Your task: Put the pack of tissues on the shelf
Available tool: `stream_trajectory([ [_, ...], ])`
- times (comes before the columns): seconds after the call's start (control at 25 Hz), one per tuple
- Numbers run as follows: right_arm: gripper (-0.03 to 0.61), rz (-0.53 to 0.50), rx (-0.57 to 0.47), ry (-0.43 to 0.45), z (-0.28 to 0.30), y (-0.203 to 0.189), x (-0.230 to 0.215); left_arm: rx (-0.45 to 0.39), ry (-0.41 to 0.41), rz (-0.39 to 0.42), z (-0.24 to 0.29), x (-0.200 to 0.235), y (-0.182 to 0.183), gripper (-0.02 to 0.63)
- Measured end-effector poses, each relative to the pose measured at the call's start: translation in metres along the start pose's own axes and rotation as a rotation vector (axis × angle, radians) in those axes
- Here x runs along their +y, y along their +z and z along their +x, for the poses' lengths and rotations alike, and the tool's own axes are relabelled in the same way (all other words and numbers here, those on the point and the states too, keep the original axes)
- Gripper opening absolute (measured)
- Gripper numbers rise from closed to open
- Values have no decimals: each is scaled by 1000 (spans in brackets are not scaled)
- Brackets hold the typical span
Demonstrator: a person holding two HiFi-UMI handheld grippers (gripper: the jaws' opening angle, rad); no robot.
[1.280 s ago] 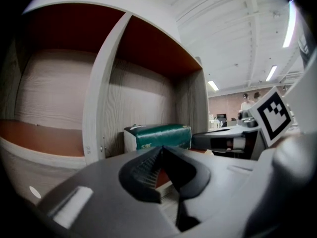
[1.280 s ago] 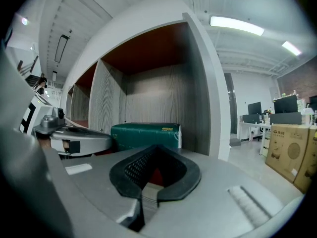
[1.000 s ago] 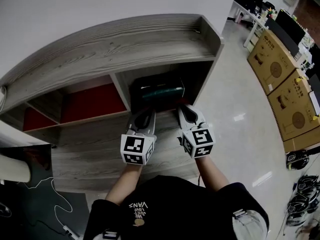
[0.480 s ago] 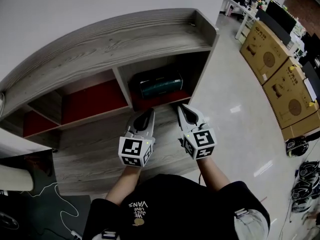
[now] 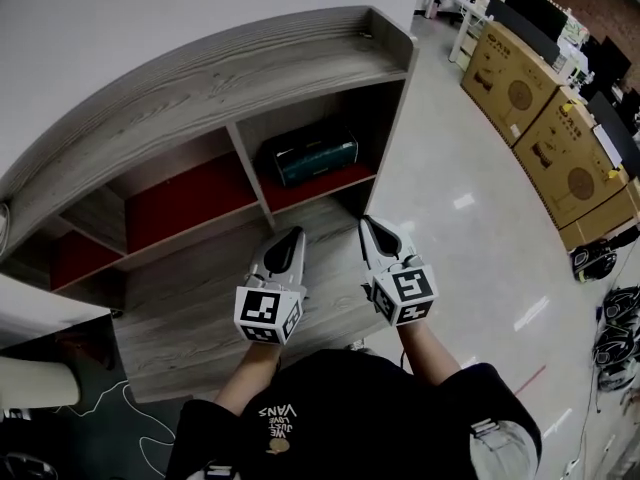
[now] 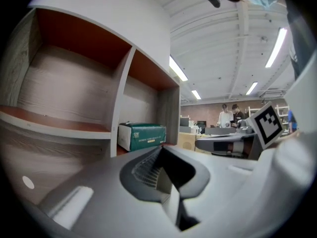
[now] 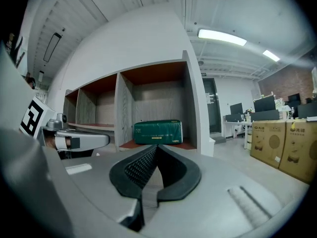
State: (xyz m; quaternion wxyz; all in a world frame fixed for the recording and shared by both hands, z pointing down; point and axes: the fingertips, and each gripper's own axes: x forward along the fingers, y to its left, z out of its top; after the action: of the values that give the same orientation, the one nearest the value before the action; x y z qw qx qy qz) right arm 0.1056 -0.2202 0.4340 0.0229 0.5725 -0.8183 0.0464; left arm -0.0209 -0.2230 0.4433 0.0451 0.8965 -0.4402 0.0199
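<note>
Since the earlier frame both grippers have pulled back from the shelf; the pack of tissues stays inside. Near: left gripper and right gripper, jaws together, nothing between them. Farther: the pack of tissues lies in the right compartment on the red board, well apart from the tips. Only the left gripper view shows two persons at far desks. Print on the pack is too small to read.
</note>
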Motion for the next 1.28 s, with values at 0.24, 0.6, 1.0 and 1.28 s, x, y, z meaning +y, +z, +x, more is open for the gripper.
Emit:
stream_trajectory([
  [0.24, 5, 16, 9, -41, -24, -12, 15, 18, -30, -14, -23, -5, -12, 51],
  [0.6, 5, 29, 29, -87, -51, -29, 37, 31, -63, -47, -53, -8, -26, 51],
  [1.0, 5, 40, 47, -123, -68, -44, 61, 64, -100, -61, -79, -6, -44, 51],
  [1.28, 5, 51, 75, -141, -81, -56, 73, 52, -140, -67, -95, -9, -48, 51],
])
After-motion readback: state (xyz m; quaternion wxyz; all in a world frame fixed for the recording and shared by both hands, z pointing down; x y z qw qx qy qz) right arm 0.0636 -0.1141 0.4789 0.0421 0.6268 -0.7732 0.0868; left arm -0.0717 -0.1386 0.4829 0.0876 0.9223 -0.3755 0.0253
